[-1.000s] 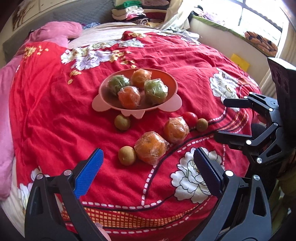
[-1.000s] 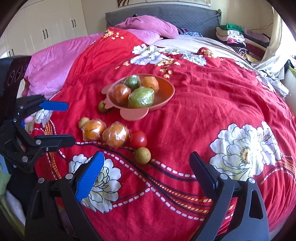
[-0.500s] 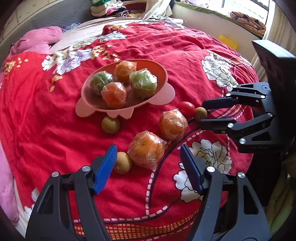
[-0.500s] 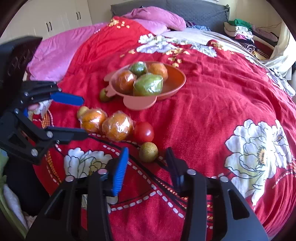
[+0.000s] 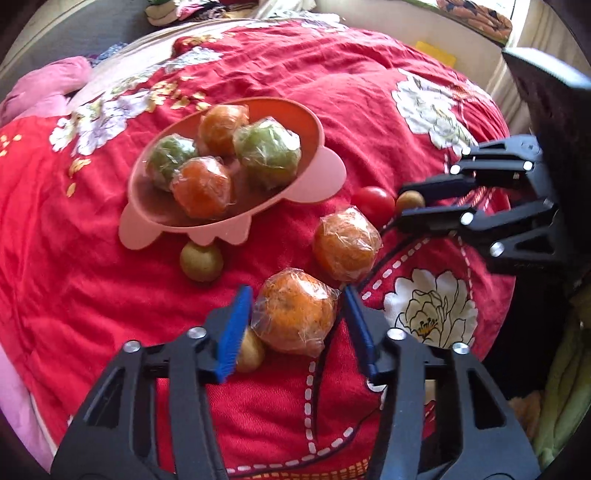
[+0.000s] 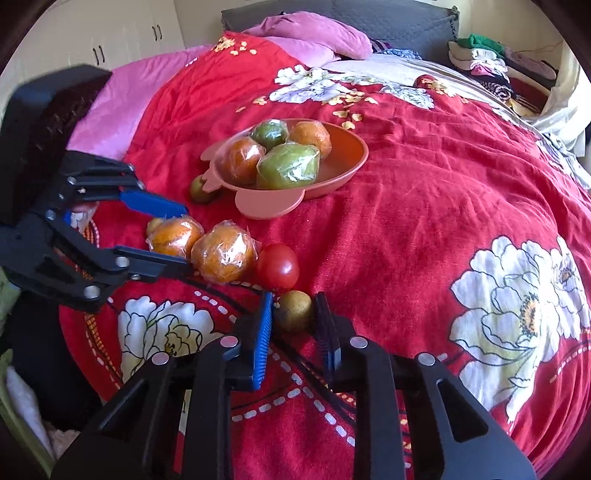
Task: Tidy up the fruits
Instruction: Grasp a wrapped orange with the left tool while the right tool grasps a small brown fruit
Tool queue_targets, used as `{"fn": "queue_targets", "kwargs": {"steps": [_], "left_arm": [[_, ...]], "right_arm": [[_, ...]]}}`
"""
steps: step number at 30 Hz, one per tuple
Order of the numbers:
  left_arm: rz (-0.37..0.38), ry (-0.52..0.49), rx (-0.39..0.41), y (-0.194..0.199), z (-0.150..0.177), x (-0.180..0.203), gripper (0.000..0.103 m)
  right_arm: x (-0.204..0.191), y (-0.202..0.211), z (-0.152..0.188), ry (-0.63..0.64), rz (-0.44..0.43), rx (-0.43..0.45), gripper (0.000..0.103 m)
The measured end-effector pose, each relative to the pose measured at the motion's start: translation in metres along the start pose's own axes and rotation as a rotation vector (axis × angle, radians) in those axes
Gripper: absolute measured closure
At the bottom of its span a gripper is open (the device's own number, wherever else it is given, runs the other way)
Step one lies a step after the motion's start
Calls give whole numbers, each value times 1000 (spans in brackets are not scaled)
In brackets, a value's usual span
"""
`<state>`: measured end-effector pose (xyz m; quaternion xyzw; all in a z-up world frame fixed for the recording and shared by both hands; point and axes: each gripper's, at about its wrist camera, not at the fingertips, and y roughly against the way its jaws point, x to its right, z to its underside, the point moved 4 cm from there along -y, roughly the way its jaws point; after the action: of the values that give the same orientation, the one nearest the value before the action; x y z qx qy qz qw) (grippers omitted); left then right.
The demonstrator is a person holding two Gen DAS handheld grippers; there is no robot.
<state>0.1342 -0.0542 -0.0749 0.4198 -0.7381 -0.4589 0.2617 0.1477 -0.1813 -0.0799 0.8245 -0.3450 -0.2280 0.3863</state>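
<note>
A pink bowl on the red bedspread holds several plastic-wrapped orange and green fruits; it also shows in the right wrist view. My left gripper has its jaws around a wrapped orange lying on the bed, pads close to its sides. My right gripper has its jaws closed in around a small brown-green fruit. A second wrapped orange, a red tomato and two more small brown-green fruits lie between bowl and grippers.
The red flowered bedspread covers the whole bed. Pink pillows lie at the head. Folded clothes are stacked at the far side. The bed edge drops off just below both grippers.
Both grippers moved forward and down to the fruit and narrowed their jaws: the left around the near wrapped orange, the right around the small brown-green fruit.
</note>
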Motion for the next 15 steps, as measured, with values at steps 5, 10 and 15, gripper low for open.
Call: {"fn": "queue_targets", "kwargs": {"steps": [5, 10, 15], "left_arm": [[1, -41, -24, -6, -2, 1, 68], [19, -14, -1, -2, -6, 1, 69], [55, 35, 57, 13, -12, -2, 69]], "right_arm": [[4, 9, -1, -32, -10, 20, 81], [9, 18, -3, -49, -5, 39, 81], [14, 28, -7, -64, 2, 66, 81]]}}
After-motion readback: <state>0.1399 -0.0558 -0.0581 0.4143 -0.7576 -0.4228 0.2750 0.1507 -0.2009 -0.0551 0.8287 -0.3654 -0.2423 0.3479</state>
